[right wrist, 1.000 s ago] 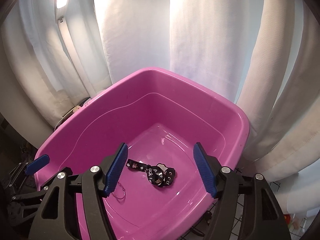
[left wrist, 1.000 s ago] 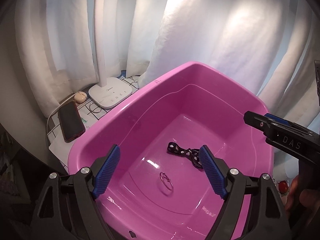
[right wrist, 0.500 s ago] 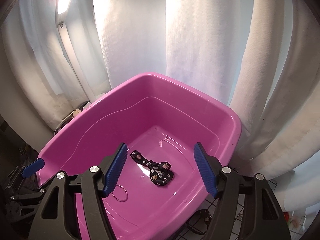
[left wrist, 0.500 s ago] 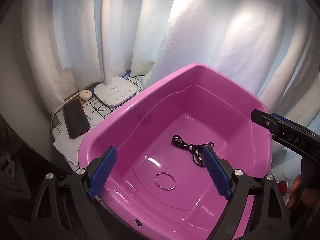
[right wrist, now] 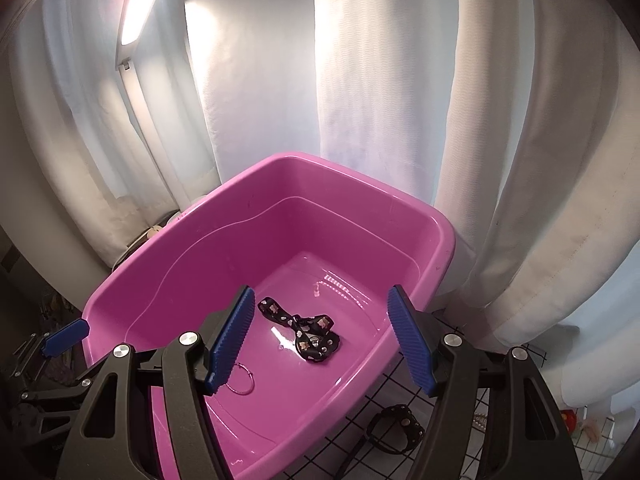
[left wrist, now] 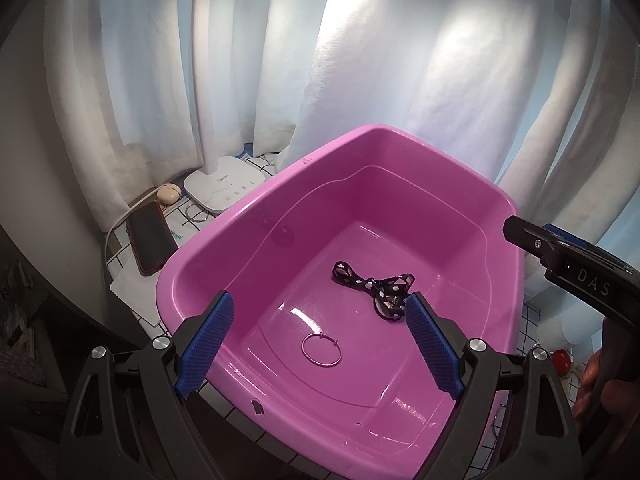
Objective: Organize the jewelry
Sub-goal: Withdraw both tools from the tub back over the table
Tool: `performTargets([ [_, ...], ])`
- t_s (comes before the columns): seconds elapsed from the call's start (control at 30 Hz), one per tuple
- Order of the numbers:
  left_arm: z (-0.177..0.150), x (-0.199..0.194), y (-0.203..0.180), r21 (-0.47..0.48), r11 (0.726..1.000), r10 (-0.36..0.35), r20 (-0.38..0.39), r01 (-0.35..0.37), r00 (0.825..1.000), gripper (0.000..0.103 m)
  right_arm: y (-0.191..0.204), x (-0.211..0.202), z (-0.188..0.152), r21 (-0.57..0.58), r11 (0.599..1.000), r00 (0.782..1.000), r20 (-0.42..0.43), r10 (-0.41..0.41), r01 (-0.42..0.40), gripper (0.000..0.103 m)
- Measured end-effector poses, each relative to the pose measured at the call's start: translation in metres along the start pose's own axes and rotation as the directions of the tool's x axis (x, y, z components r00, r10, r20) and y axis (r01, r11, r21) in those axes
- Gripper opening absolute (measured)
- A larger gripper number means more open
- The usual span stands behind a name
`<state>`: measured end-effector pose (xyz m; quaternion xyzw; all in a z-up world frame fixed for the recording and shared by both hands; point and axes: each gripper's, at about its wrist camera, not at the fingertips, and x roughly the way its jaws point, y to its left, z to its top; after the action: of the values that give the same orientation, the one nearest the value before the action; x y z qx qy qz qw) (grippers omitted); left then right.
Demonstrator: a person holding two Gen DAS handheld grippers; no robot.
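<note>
A pink plastic tub [left wrist: 248, 216] [right wrist: 160, 264] holds a black patterned choker strap [left wrist: 374, 286] [right wrist: 308, 328] and a thin metal hoop [left wrist: 321, 350] [right wrist: 240, 380] on its floor. My left gripper [left wrist: 316, 344] is open and empty, above the tub's near rim. My right gripper [right wrist: 320, 336] is open and empty, above the tub's near right side; its finger shows in the left wrist view [left wrist: 560, 252]. A black studded bracelet [right wrist: 394, 426] lies on the gridded table right of the tub.
Left of the tub stand a white desk lamp base [left wrist: 224, 188], a dark phone [left wrist: 150, 240], a beige earbud case [left wrist: 167, 194] and a metal ring [left wrist: 196, 214]. White curtains [left wrist: 400, 60] hang close behind. Small red items [left wrist: 560, 362] lie at the right.
Both grippers have pulled back and up from the tub, so it looks smaller and lower. The hoop now lies flat on the tub floor. Both jaws stayed open.
</note>
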<state>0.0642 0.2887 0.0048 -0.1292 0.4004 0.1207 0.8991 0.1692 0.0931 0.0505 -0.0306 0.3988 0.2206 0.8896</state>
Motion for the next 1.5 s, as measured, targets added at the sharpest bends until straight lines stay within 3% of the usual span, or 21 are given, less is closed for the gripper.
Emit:
performTargets([
  [0.4, -0.012, -0.029, -0.040, 0.074, 0.994, -0.076, 0.011, 0.075, 0.997, 0.088, -0.046, -0.054, -0.042, 0.091, 0.996, 0.998, 0.059, -0.027, 0.022, 0.066],
  [0.6, -0.024, -0.042, -0.068, 0.128, 0.984, -0.128, 0.005, 0.127, 0.992, 0.088, -0.079, -0.090, -0.075, 0.147, 0.986, 0.993, 0.084, -0.087, 0.074, 0.067],
  [0.77, -0.038, -0.054, -0.095, 0.179, 0.967, -0.182, 0.001, 0.179, 0.983, 0.095, -0.119, -0.121, -0.108, 0.216, 0.970, 0.988, 0.079, -0.135, 0.115, 0.067],
  [1.17, -0.088, -0.056, -0.153, 0.267, 0.902, -0.325, -0.092, 0.338, 0.941, 0.097, -0.198, -0.170, -0.218, 0.394, 0.880, 0.961, -0.037, -0.274, 0.266, 0.070],
  [1.5, -0.140, -0.017, -0.196, 0.340, 0.862, -0.307, -0.238, 0.375, 0.921, 0.097, -0.246, -0.176, -0.290, 0.505, 0.790, 0.936, -0.138, -0.323, 0.346, 0.070],
])
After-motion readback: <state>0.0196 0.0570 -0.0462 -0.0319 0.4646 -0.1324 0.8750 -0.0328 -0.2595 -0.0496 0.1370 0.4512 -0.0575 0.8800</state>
